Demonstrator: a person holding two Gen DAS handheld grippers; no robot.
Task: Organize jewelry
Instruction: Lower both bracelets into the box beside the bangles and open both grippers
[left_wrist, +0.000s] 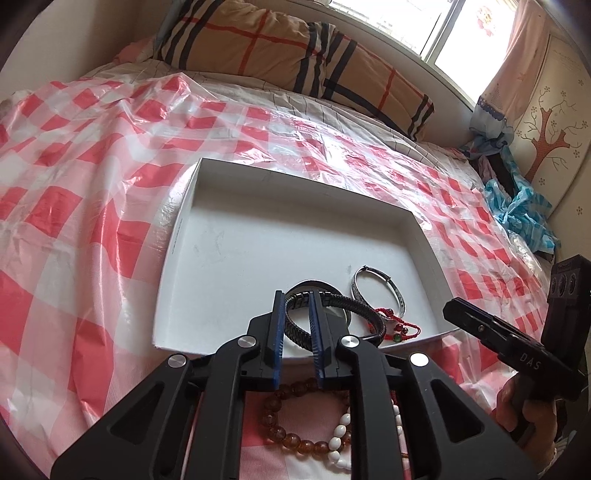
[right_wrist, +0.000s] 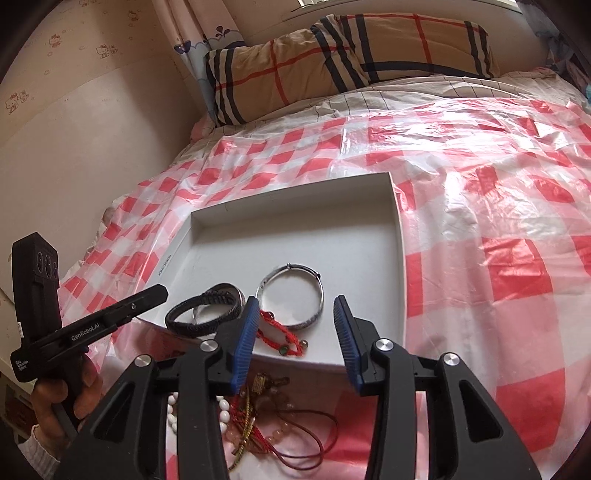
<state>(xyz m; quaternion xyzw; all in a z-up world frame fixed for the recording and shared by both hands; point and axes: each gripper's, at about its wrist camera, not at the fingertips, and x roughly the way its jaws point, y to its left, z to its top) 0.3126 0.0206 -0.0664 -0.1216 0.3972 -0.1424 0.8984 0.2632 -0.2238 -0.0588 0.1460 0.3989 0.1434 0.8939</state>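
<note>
A shallow white box (left_wrist: 221, 236) (right_wrist: 369, 236) lies on the bed. In its near part lie a black braided bracelet (left_wrist: 354, 304) (right_wrist: 195, 325), a silver bangle (left_wrist: 373, 284) (right_wrist: 295, 291) and a red cord bracelet (left_wrist: 391, 325) (right_wrist: 280, 332). My left gripper (left_wrist: 298, 325) stands just above the near rim with its blue pads a small gap apart around the black bracelet's band. My right gripper (right_wrist: 295, 332) is open wide over the red cord bracelet. In front of the box lie an amber bead bracelet (left_wrist: 284, 435), white beads (left_wrist: 340, 439) (right_wrist: 221, 410) and tangled cords (right_wrist: 266, 421).
A red-and-white checked plastic sheet (left_wrist: 92, 166) (right_wrist: 498, 221) covers the bed. A plaid pillow (left_wrist: 295, 55) (right_wrist: 351, 51) lies at the head. Blue cloth (left_wrist: 517, 210) is bunched at the right side. Each view shows the other hand-held gripper (left_wrist: 517, 339) (right_wrist: 74, 332) at its side.
</note>
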